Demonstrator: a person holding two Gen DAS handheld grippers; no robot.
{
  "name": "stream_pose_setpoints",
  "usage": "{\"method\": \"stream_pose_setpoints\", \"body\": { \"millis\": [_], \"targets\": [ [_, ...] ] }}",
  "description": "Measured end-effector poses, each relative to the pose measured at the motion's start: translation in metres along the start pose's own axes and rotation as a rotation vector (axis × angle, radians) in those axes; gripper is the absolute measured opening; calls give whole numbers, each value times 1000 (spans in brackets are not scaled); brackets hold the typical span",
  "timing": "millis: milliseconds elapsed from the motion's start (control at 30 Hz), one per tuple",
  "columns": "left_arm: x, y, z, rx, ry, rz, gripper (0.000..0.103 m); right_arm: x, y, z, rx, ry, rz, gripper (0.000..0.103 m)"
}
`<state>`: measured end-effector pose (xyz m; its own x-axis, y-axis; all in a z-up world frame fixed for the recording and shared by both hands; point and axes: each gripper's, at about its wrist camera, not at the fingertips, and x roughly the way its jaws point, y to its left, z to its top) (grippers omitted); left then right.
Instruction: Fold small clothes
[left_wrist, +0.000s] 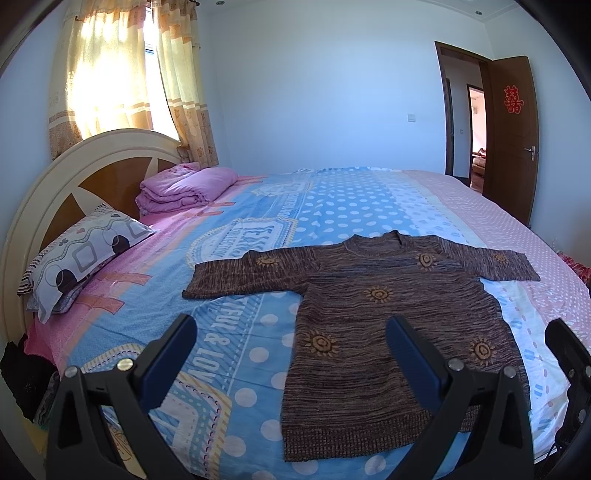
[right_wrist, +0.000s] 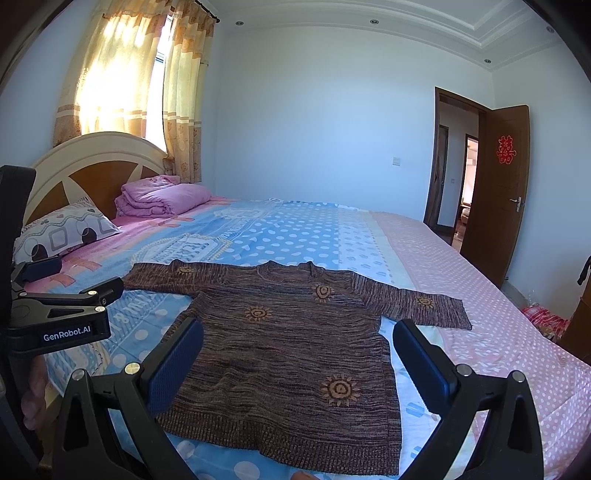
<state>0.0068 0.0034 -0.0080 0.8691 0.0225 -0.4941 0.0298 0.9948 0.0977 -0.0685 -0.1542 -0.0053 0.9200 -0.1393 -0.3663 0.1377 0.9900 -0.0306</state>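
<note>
- Brown knitted sweater (left_wrist: 373, 325): lies flat and face up on the bed sheet (left_wrist: 236, 280), both sleeves spread out sideways, neckline toward the far wall, ribbed hem toward the cameras; orange sun motifs dot its front.
- Left gripper (left_wrist: 291, 354): released, jaws spread wide and holding nothing; it hovers above the sweater's hem, one finger over the hem's corner and the other over bare sheet beside the sweater.
- Right gripper (right_wrist: 295, 362): likewise released and empty, its two blue-padded fingers (right_wrist: 173, 369) framing the sweater's lower body from above, not touching the knit.
- In the right wrist view the left gripper (right_wrist: 70, 280) appears beside the sweater's left-hand sleeve, marked "GenRobot.AI".
- Patterned pillow (left_wrist: 81, 258): well apart from the sweater, against the headboard (left_wrist: 48, 184).
- Folded pink quilt (left_wrist: 184, 188): beyond the sweater's sleeve, also near the headboard.
- Open brown door (left_wrist: 509, 136): past the sweater, behind the bed's far corner, bearing a red paper emblem.
</note>
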Motion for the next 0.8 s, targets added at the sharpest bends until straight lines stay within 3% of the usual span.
{"method": "stream_pose_setpoints", "body": {
  "millis": [533,800],
  "targets": [
    [28,-8,1,24,7,5,103,28,-10,-12,-2,39,50,102],
    [79,-49,5,105,31,-46,103,87,-64,-31,111,163,60,102]
  ]
}}
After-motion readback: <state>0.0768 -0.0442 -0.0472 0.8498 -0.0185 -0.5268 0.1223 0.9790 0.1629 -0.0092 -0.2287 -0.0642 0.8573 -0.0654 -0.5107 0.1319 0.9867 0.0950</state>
